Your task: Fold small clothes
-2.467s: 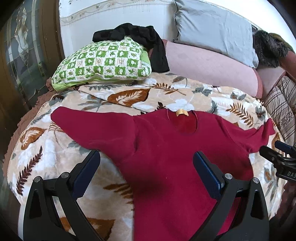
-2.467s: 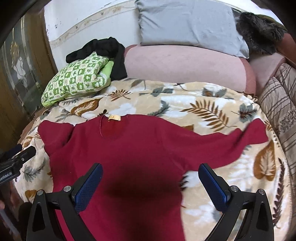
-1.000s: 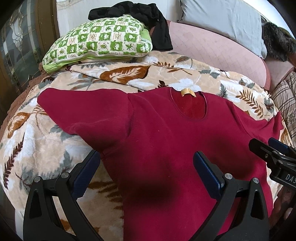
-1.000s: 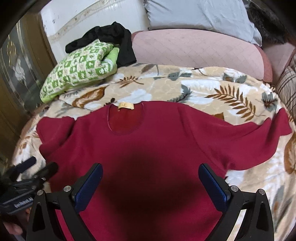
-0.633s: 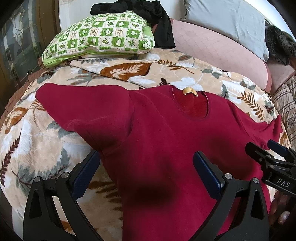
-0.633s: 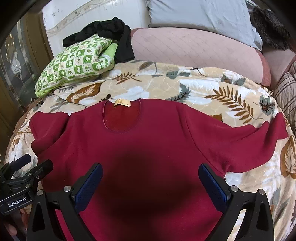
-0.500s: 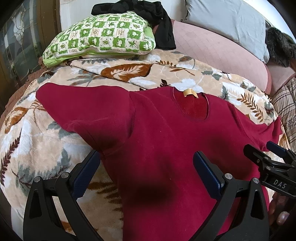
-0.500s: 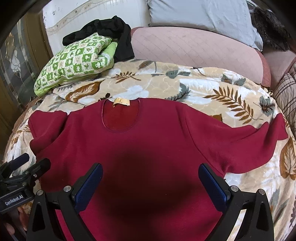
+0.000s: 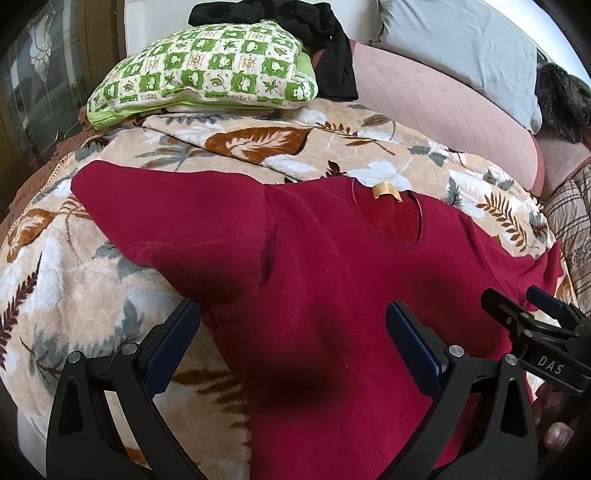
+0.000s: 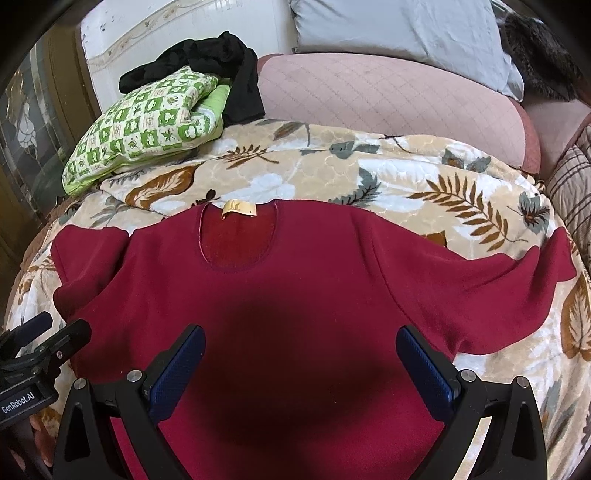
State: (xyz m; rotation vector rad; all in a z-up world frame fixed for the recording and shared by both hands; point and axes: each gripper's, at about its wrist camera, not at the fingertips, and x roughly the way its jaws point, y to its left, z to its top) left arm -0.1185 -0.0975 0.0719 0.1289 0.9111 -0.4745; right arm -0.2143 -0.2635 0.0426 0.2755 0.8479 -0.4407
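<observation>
A dark red long-sleeved top lies flat, front up, on a leaf-patterned blanket, sleeves spread to both sides, a tan neck label at the collar. It also shows in the right wrist view. My left gripper is open and empty, hovering over the top's left side near the armpit. My right gripper is open and empty over the top's chest. The right gripper shows at the right edge of the left wrist view, and the left gripper at the left edge of the right wrist view.
A green checked pillow with black clothing on it lies at the back left. A pink quilted bolster and a grey pillow stand behind. A plaid quilt is at the right. A glass-panelled door stands left.
Both grippers have come lower and closer over the top, which now fills more of each view. Both stay open; the top has not moved.
</observation>
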